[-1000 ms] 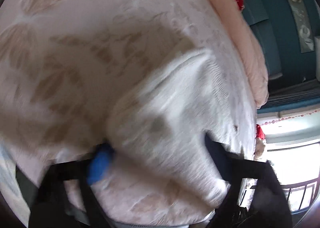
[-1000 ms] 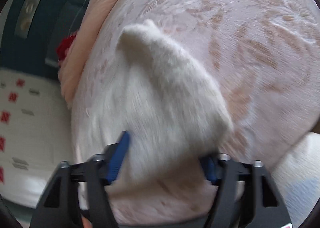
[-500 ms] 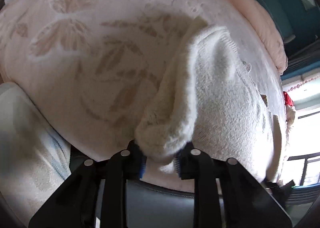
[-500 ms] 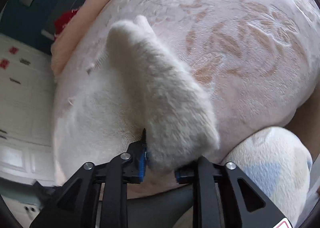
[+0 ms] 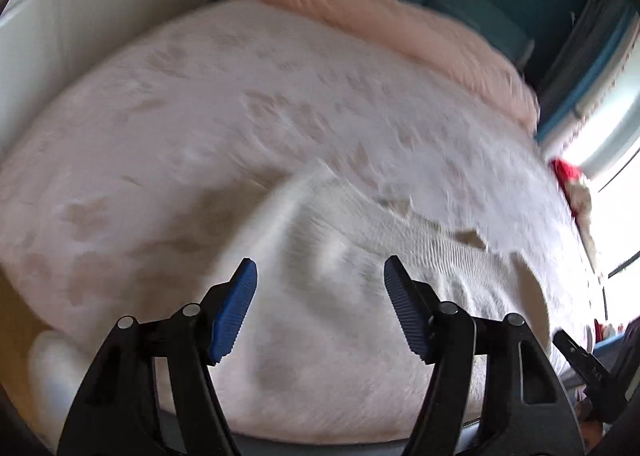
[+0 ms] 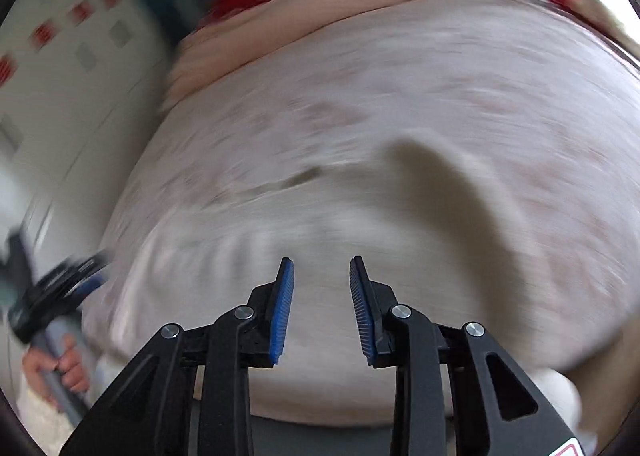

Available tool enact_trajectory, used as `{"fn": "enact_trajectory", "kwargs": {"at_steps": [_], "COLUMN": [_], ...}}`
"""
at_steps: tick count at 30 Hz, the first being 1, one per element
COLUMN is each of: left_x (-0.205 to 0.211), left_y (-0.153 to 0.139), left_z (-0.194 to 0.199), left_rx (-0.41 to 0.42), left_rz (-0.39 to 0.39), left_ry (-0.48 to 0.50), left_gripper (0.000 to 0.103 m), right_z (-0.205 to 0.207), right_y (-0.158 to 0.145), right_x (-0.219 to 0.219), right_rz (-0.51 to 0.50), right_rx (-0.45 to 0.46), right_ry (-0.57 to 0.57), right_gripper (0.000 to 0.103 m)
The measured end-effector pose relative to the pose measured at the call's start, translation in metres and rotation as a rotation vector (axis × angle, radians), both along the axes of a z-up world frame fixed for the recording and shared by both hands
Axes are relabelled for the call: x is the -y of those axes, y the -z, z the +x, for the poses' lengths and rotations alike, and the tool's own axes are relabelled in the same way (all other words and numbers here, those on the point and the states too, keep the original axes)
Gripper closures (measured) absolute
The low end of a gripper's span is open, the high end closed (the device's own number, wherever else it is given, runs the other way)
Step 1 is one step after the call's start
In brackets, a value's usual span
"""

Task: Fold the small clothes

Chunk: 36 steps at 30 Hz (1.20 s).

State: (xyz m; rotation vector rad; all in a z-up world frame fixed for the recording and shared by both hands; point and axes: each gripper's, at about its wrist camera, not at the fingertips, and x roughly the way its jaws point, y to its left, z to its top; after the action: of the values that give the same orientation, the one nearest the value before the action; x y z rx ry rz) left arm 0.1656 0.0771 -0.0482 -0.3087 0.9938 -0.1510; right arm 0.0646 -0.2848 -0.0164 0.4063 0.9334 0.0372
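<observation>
Now our left gripper [image 5: 320, 312] is spreading its jaws, with nothing pinched between the blue pads [image 5: 234, 314]; the white garment [image 5: 360, 256] lies below them on the bed [image 5: 160, 115], let go. Our right gripper [image 6: 322, 306] is also opening, narrower, and its pads [image 6: 282, 312] press on nothing either. We judge both tools have released so the fold can settle flat by its own weight.

Outward from the tools, the garment lies near the bed's near edge, one folded flap rising as a ridge on the left side. Its far edge shows a few dark gaps against the patterned cover. Beyond, the bed's middle lies bare, so we have free room. A pink blanket [image 5: 400, 27] lines the far edge, and a wall closes the left side.
</observation>
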Motion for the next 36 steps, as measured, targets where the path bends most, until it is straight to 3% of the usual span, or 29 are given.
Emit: {"fn": "enact_trajectory", "kwargs": {"at_steps": [3,6,7,9,12,15,17,18,20,21,22,24,27,28,29,30,31,34,36], "left_x": [0.030,0.040,0.039,0.040,0.041,0.042,0.047,0.045,0.030,0.018,0.008,-0.007,-0.016,-0.017,-0.016,-0.013,-0.008,-0.008,-0.013], "left_y": [0.038,0.071,0.075,0.074,0.073,0.075,0.072,0.064,0.047,0.037,0.032,0.030,0.053,0.061,0.066,0.069,0.070,0.055,0.057], "left_z": [0.014,0.018,0.017,0.016,0.018,0.016,0.017,0.020,0.021,0.025,0.032,0.059,0.104,0.115,0.119,0.125,0.130,0.133,0.139], "left_rx": [-0.055,-0.078,-0.046,-0.024,-0.021,-0.006,-0.011,-0.012,0.016,0.033,0.035,-0.002,-0.119,-0.151,-0.157,-0.149,-0.160,-0.099,-0.099], "left_rz": [0.010,0.103,0.122,0.140,0.143,0.147,0.169,0.158,0.095,0.051,0.019,-0.021,-0.017,-0.015,-0.013,0.012,0.022,0.049,0.080], "left_ry": [0.059,0.066,0.086,0.127,0.147,0.144,0.161,0.170,0.137,0.102,0.071,0.013,-0.034,-0.047,-0.047,-0.024,0.022,0.018,-0.003], "left_gripper": [0.039,0.039,0.038,0.037,0.033,0.026,0.025,0.025,0.022,0.020,0.016,0.015,0.015,0.020,0.046,0.070,0.095,0.095,0.095], "right_z": [0.031,0.059,0.064,0.072,0.068,0.082,0.079,0.074,0.065,0.061,0.060,0.071,0.108,0.115,0.119,0.123,0.121,0.112,0.110], "right_y": [0.022,0.061,0.075,0.076,0.060,0.075,0.073,0.060,0.037,0.026,0.018,0.020,0.053,0.064,0.071,0.074,0.070,0.037,0.040], "right_x": [-0.050,-0.069,-0.060,-0.041,-0.024,-0.015,0.008,0.022,0.040,0.052,0.067,0.093,0.110,0.110,0.109,0.105,0.104,0.108,0.131], "right_rz": [-0.018,-0.118,-0.132,-0.038,-0.012,-0.159,-0.038,-0.032,-0.082,-0.102,-0.126,-0.173,-0.190,-0.191,-0.190,-0.150,-0.131,-0.161,-0.131], "right_rx": [-0.025,-0.086,-0.101,-0.116,-0.100,-0.172,-0.167,-0.152,-0.083,-0.047,-0.017,-0.027,-0.150,-0.174,-0.190,-0.182,-0.165,-0.042,-0.048], "right_ry": [-0.124,-0.186,-0.170,-0.090,-0.011,-0.036,-0.021,0.021,0.084,0.119,0.165,0.218,0.229,0.223,0.211,0.168,0.157,0.193,0.263], "right_gripper": [0.075,0.083,0.091,0.103,0.099,0.103,0.103,0.097,0.073,0.048,0.038,0.038,0.037,0.043,0.059,0.094,0.095,0.096,0.096]}}
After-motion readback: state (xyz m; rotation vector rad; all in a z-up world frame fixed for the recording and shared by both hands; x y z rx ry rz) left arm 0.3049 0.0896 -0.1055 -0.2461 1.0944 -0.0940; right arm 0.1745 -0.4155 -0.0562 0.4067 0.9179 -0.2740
